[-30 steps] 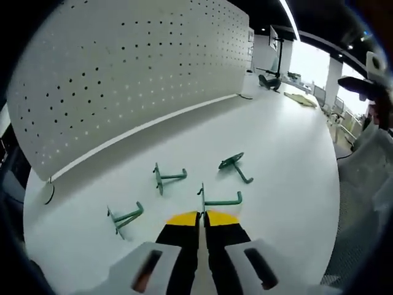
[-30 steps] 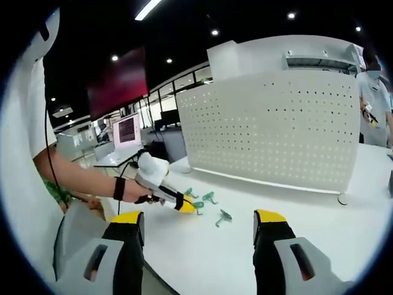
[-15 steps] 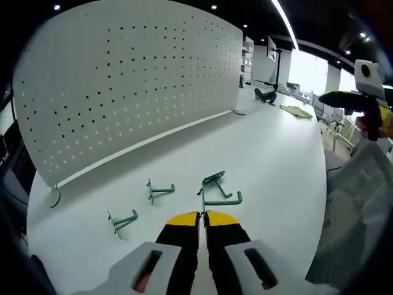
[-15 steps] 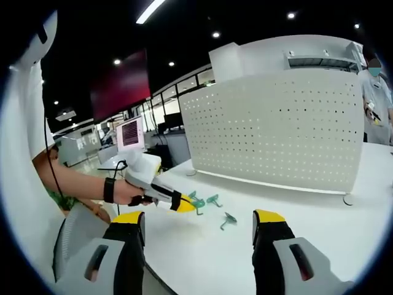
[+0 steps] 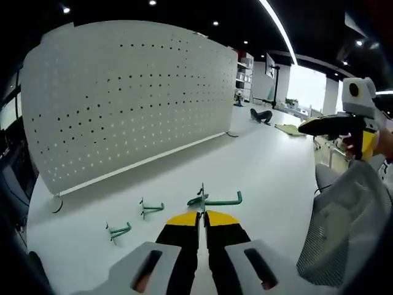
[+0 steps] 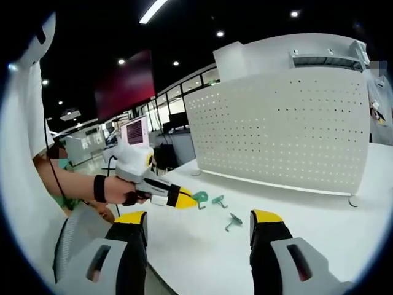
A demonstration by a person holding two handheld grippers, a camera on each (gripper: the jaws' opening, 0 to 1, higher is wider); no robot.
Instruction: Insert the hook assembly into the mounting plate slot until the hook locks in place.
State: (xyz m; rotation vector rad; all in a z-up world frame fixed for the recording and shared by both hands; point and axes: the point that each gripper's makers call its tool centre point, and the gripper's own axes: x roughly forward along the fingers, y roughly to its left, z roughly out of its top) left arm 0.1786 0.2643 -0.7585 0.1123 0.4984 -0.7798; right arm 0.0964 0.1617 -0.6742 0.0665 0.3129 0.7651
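Observation:
My left gripper (image 5: 202,214) is shut on a green hook (image 5: 216,199), gripping its flat back plate so the arm sticks out to the right. It holds the hook in the air above the white table (image 5: 270,172). The white perforated mounting plate (image 5: 123,104) stands upright beyond it, some way off. In the right gripper view the left gripper (image 6: 183,201) is in a hand at the left with the hook (image 6: 199,196) at its tip, and the plate (image 6: 282,135) is behind. My right gripper (image 6: 199,228) is open and holds nothing.
Loose green hooks (image 5: 150,208) (image 5: 118,230) lie on the table, a third (image 5: 195,201) partly behind the held one. Two of them (image 6: 218,200) (image 6: 233,220) lie on the table in the right gripper view. A mesh chair back (image 5: 344,227) stands at the right. A person (image 6: 379,104) stands far right.
My left gripper has risen from the table with the hook in it, so the loose hooks now sit lower and farther. The right gripper stays open.

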